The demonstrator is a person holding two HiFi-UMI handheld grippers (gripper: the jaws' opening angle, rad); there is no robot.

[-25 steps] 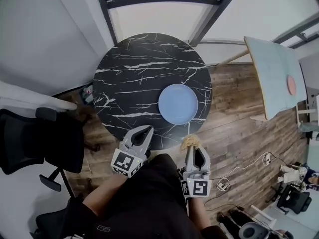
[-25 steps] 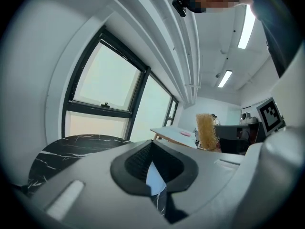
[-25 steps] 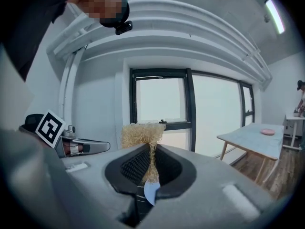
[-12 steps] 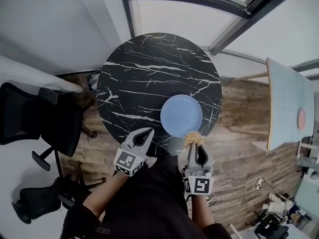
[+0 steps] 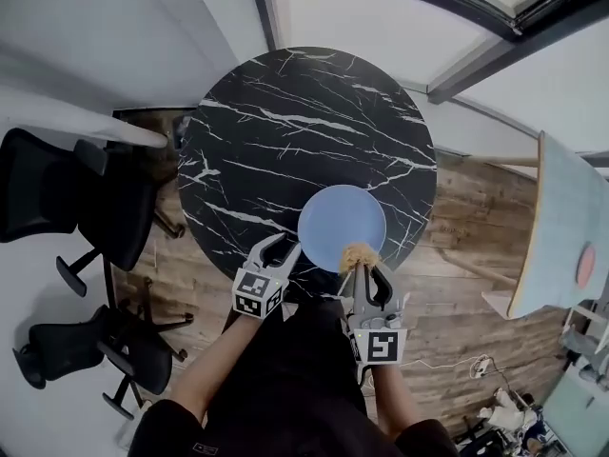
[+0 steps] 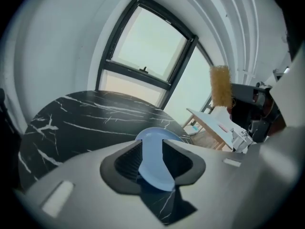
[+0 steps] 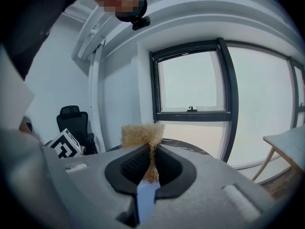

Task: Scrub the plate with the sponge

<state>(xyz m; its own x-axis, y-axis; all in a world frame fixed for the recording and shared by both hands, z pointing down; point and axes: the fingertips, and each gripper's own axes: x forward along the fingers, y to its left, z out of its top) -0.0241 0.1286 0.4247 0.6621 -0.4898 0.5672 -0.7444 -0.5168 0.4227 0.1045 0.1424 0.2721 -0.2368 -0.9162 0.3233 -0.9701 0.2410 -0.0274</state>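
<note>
Nearest, the right gripper (image 5: 361,268) is clamped on a tan fibrous scrub sponge (image 5: 359,254), whose tuft stands out past the jaw tips. Beside it, the left gripper (image 5: 284,247) has its jaws well apart, having just been opening. Its own view shows the pale blue plate (image 5: 342,225) through the gap, with the pads not pressing on it. Whether the rim lies between the pads I cannot tell. The plate lies flat near the close edge of the round black marble table (image 5: 285,131), just past both grippers. In the head view the sponge overlaps the plate's near rim and hides that part; contact cannot be made out. Left of the table stand black office chairs (image 5: 76,203), partly cut off. At far right a light side table (image 5: 568,227) is cropped by the frame edge and bears a small pink thing (image 5: 584,266), too small to name. Farthest is a dark-framed window (image 7: 190,85).
</note>
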